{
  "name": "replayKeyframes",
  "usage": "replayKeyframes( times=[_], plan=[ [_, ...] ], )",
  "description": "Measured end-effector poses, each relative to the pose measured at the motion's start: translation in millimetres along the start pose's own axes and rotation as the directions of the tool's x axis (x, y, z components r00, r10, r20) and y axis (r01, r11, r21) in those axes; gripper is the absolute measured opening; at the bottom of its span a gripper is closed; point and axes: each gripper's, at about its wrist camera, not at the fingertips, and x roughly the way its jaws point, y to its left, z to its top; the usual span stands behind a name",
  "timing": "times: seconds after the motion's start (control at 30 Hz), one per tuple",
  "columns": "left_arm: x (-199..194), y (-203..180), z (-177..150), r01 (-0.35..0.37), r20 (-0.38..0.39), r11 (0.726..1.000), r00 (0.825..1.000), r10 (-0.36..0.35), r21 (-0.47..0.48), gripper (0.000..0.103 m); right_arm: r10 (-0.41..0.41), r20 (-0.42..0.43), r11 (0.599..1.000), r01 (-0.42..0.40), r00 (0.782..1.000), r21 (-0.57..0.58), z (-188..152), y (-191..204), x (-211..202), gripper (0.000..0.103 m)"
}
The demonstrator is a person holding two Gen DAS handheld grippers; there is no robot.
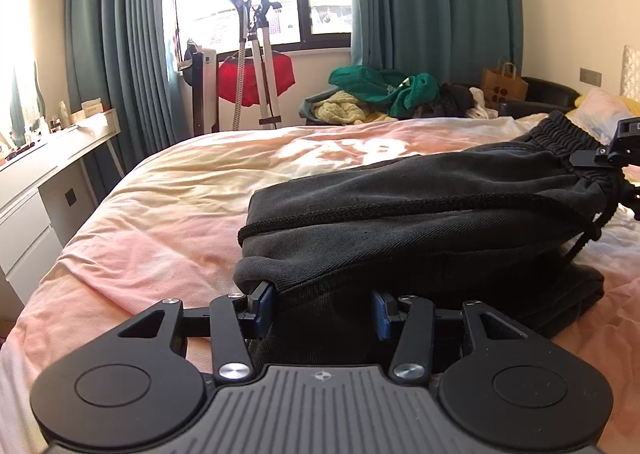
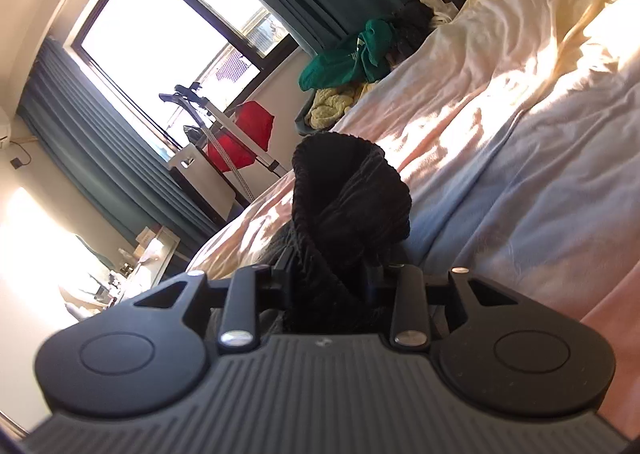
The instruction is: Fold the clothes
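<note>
Black trousers (image 1: 420, 214) lay folded on bed (image 1: 168, 190); left claw (image 1: 326, 308) gaped around hem, right claw (image 2: 332, 286) clamped waistband.

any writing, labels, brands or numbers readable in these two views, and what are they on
No legible words or numbers in either view.
Left gripper: a small round emblem on its grey housing, no letters.
Right gripper: the same emblem, blurred.
Paper bag: dark round shapes printed on it, a mark and not text.
Desk: small boxes and bottles on it, any labels too small and washed out to read.
Black pants: no tag or print shows.
</note>
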Motion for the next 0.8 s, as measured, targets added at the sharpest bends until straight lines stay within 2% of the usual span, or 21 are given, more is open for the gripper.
replayKeyframes(
  times=[0.1, 0.2, 0.27, 0.3, 0.4, 0.43, 0.47, 0.63, 0.73, 0.8],
  plan=[
    [1.3, -6.2, -5.0, -0.002, -0.023, 0.998, 1.000, 0.004, 0.057, 0.049, -0.029, -0.084, 0.995, 0.037, 0.996, 0.088, -5.0, -23.5, 11.0, 0.042],
    [3.5, -8.0, -7.1, -0.007, -0.039, 0.997, 0.999, 0.010, 0.081, 0.049, -0.019, -0.142, 0.985, 0.043, 0.990, 0.169, -8.3, -39.2, 13.6, 0.061],
    [4.1, -6.7, -6.7, -0.004, -0.044, 0.997, 0.999, 0.008, 0.077, 0.049, -0.013, -0.171, 0.974, 0.051, 0.985, 0.219, -10.2, -46.9, 13.7, 0.078],
    [4.4, -6.0, -6.4, -0.003, -0.046, 0.997, 0.999, 0.007, 0.075, 0.049, -0.017, -0.191, 0.976, 0.057, 0.982, 0.208, -11.6, -45.2, 14.4, 0.081],
    [5.3, -4.0, -5.7, 0.001, -0.054, 0.998, 0.999, 0.003, 0.069, 0.050, -0.040, -0.246, 0.986, 0.078, 0.969, 0.147, -17.3, -36.6, 19.4, 0.083],
    [5.6, -3.3, -5.5, 0.002, -0.056, 0.998, 0.998, 0.001, 0.067, 0.050, -0.048, -0.262, 0.988, 0.084, 0.964, 0.130, -19.5, -35.1, 23.6, 0.090],
    [5.9, -2.6, -5.2, 0.004, -0.059, 0.998, 0.998, 0.000, 0.065, 0.050, -0.055, -0.278, 0.990, 0.090, 0.959, 0.113, -21.6, -33.7, 28.0, 0.091],
    [7.5, 0.8, -4.0, 0.011, -0.071, 0.998, 0.997, -0.007, 0.055, 0.053, 0.037, -0.281, 0.988, 0.006, 0.959, 0.152, -25.5, -33.1, 44.2, 0.093],
    [8.6, 4.6, 1.7, 0.040, -0.093, 0.996, 0.995, -0.033, 0.075, 0.063, 0.129, -0.246, 0.976, -0.078, 0.961, 0.205, -24.0, -34.9, 46.8, 0.094],
    [7.5, 11.5, 9.2, 0.079, -0.128, 0.995, 0.989, -0.070, 0.063, 0.072, 0.142, -0.237, 0.973, -0.091, 0.961, 0.214, -24.0, -35.2, 45.6, 0.094]
  ],
)
